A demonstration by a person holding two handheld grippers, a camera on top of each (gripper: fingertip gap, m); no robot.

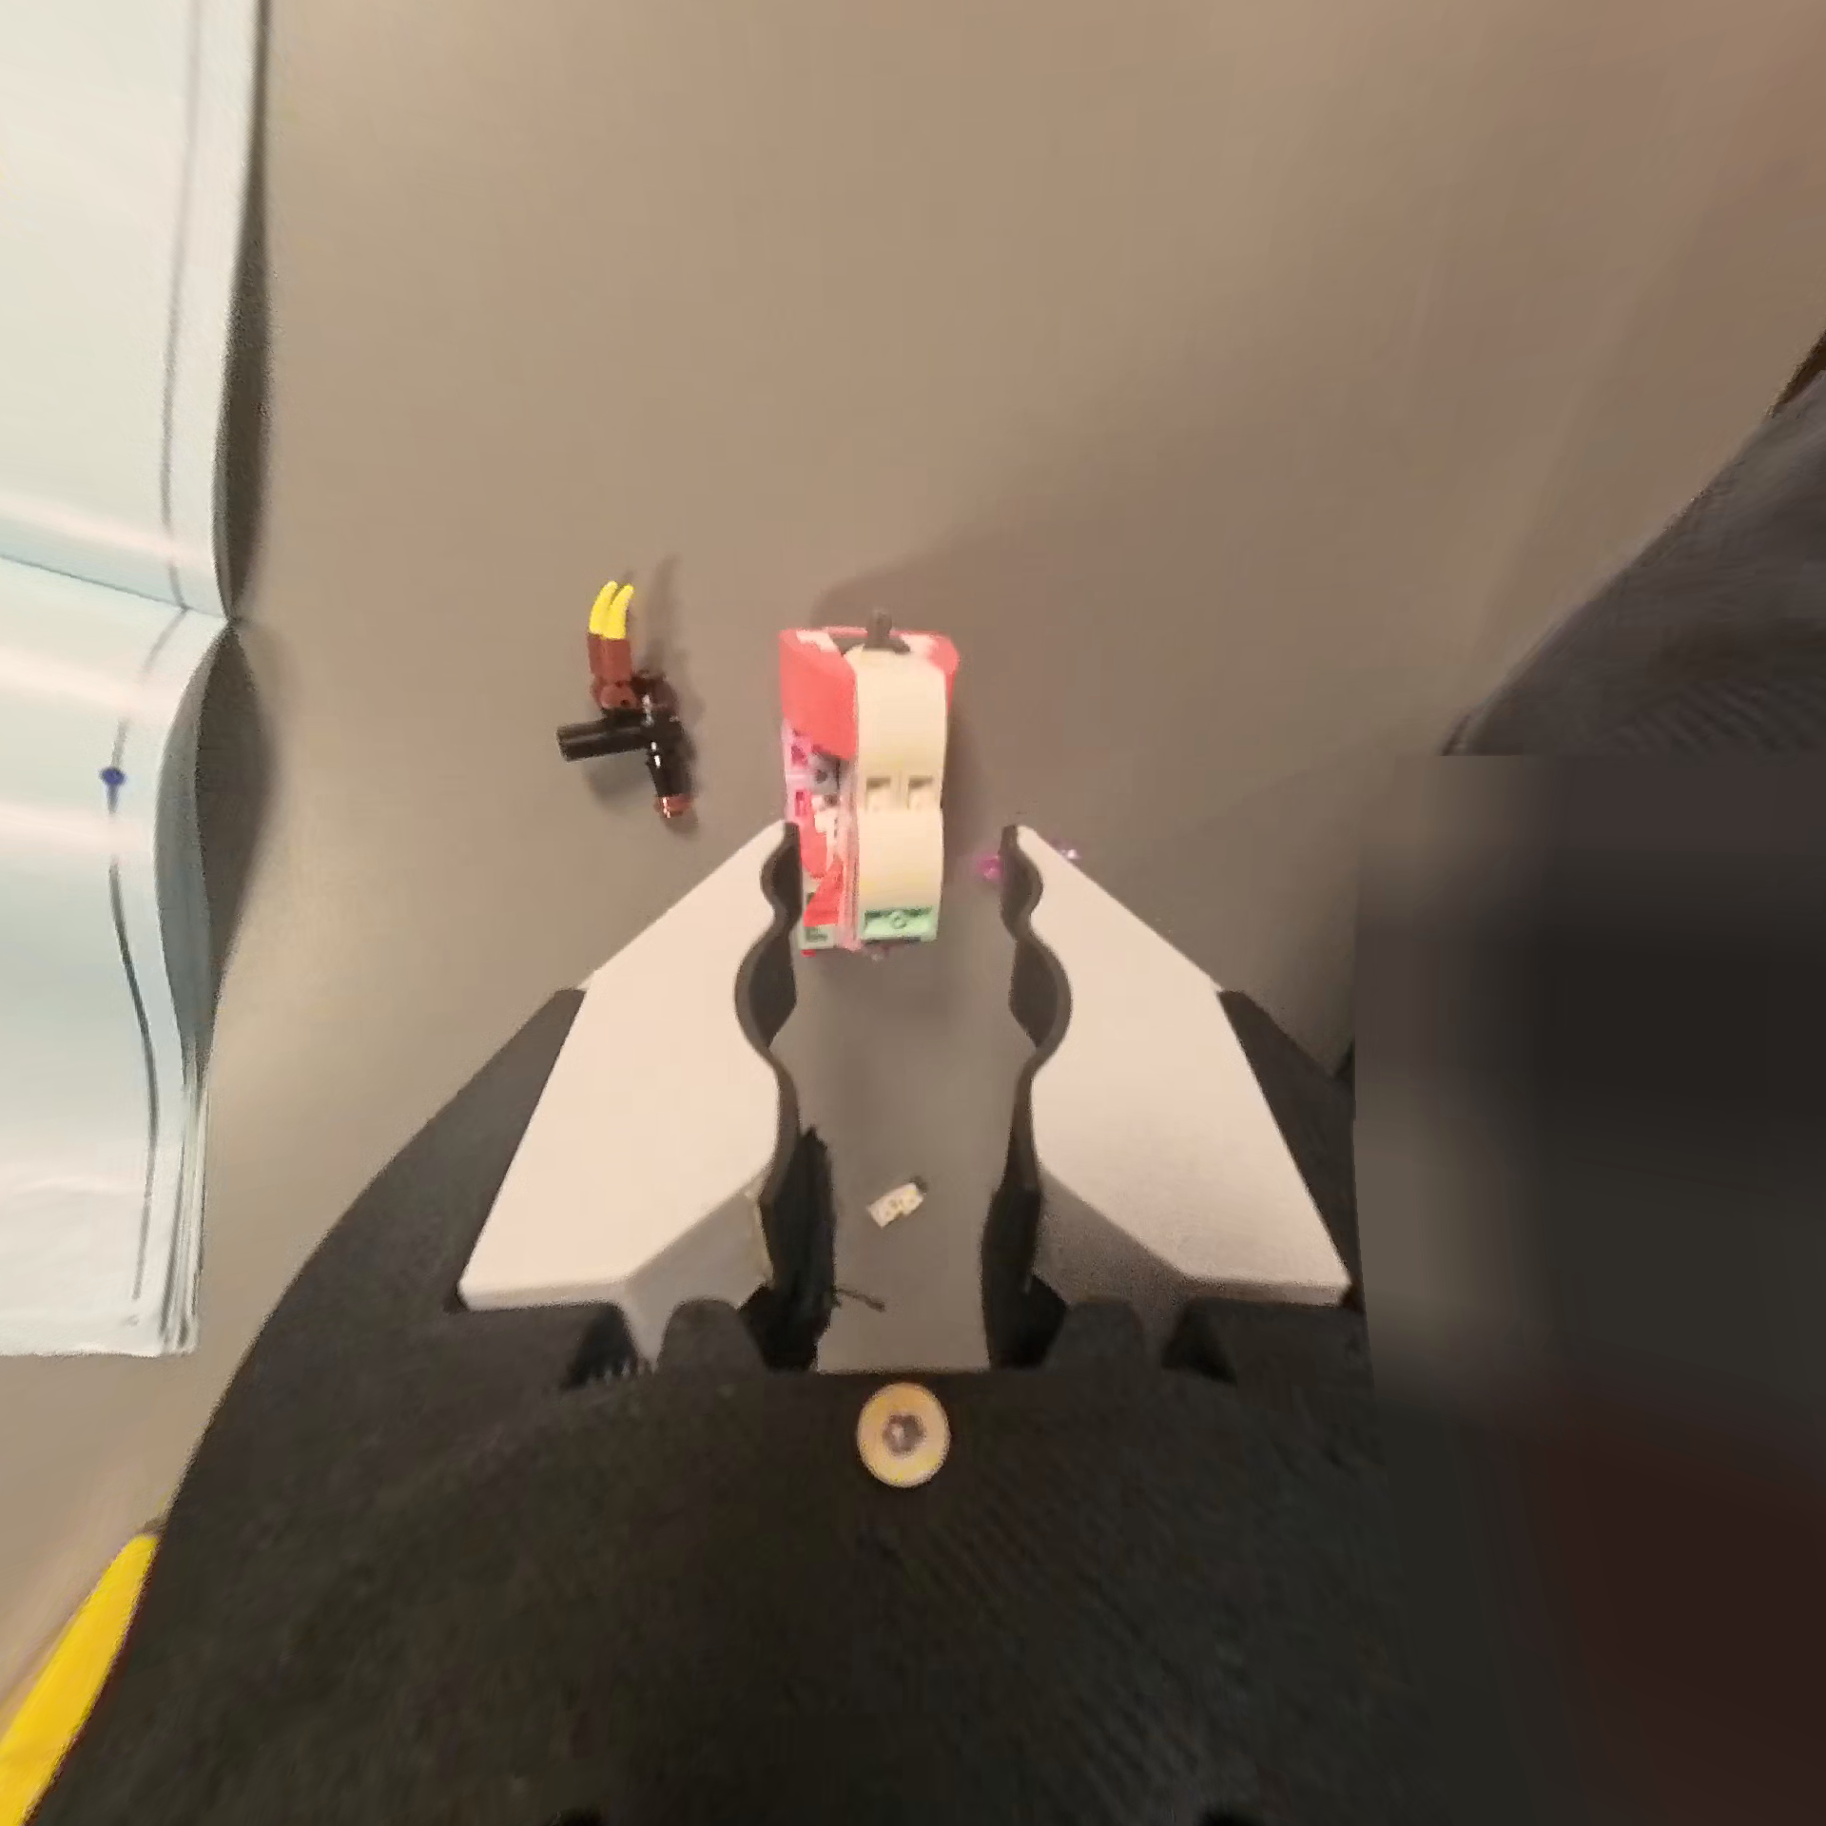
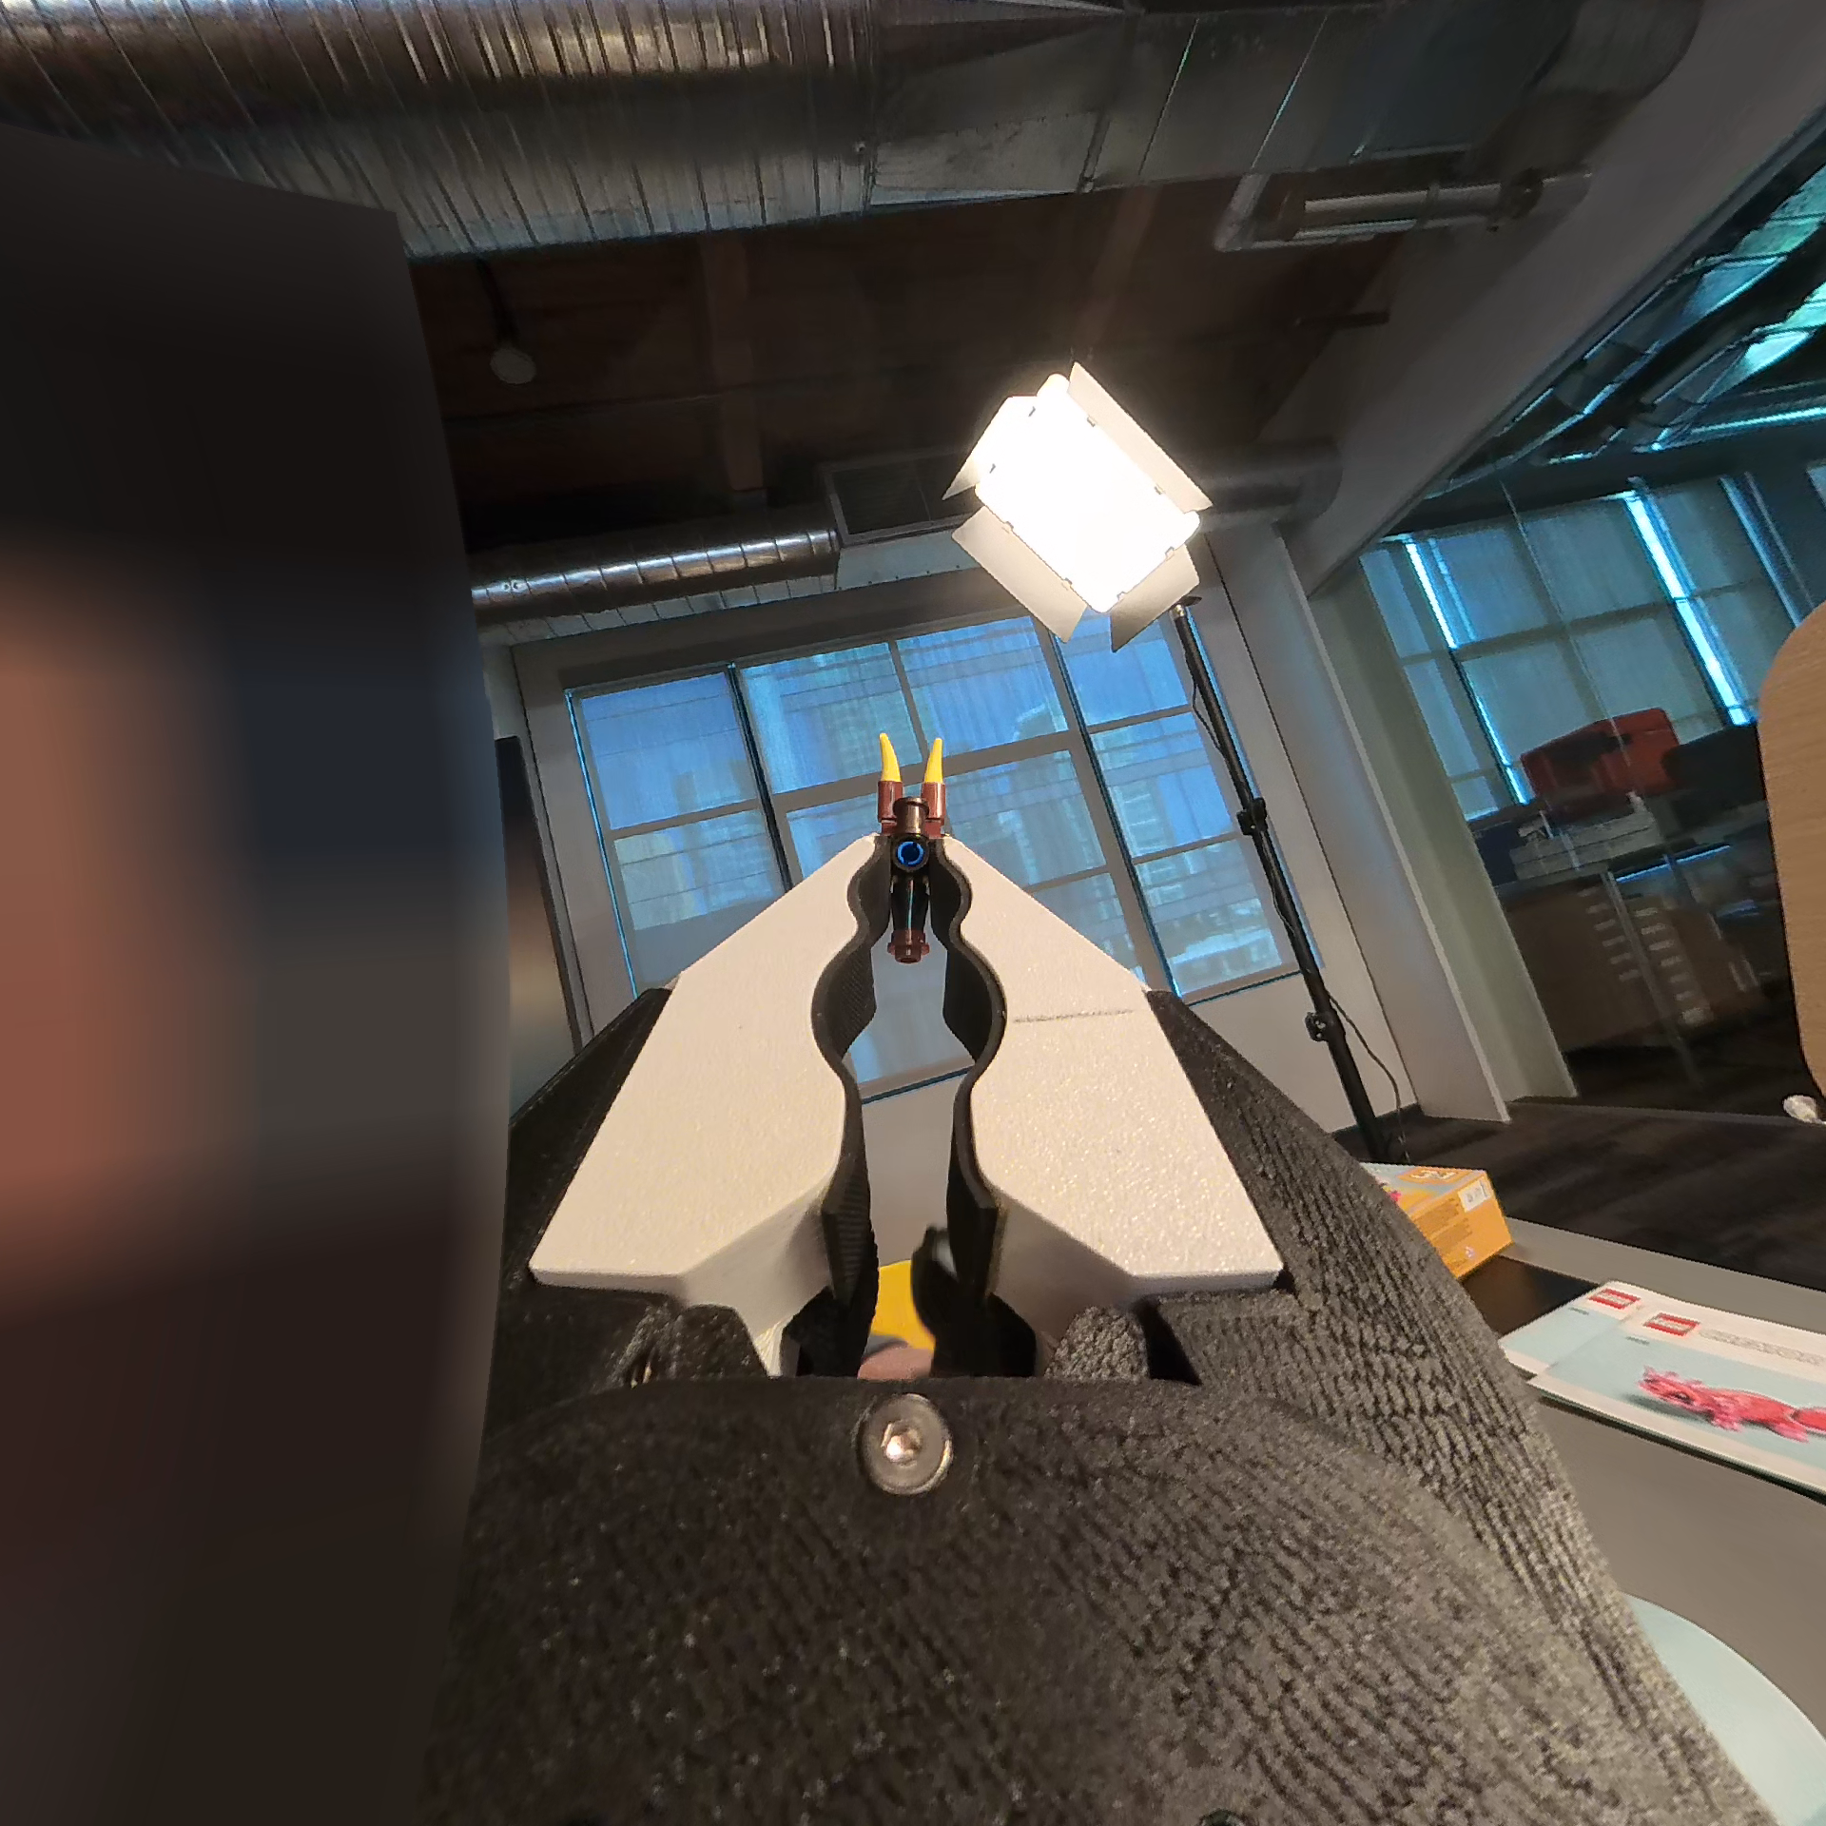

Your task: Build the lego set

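1. Small black-and-brown plastic brick piece with 2 yellow horn tips (image 2: 910, 870): clamped at the tips of the right gripper (image 2: 911, 855). Both black wavy pads press its black stem. The horns stick out past the fingertips and the brown end stud hangs in the gap behind. The piece is held up in the air, against the windows (image 2: 998, 751).
2. Red-and-cream plastic brick assembly with a green end plate (image 1: 874, 790): lies on the grey tabletop (image 1: 1087, 395). Its near end sits between the fingers of the left gripper (image 1: 899, 850).
3. Left gripper: jaws apart. The left pad (image 1: 776, 889) stands right at the assembly's red side; contact cannot be told. The right pad (image 1: 1023, 889) stands clear of the cream side.
4. 2nd black-and-brown piece with yellow horns (image 1: 627, 711): on the tabletop, left of the assembly, apart from it.
5. Tiny pale brick (image 1: 897, 1203): on the tabletop, between the left gripper's finger bases.
6. Small purple bit (image 1: 991, 870): beside the right pad tip.
7. Pale printed booklet (image 1: 89, 692): at the table's left edge.
8. Surroundings, right wrist view: lit studio lamp on a stand (image 2: 1082, 514), yellow box (image 2: 1443, 1220), and an open booklet showing a red creature (image 2: 1700, 1383).
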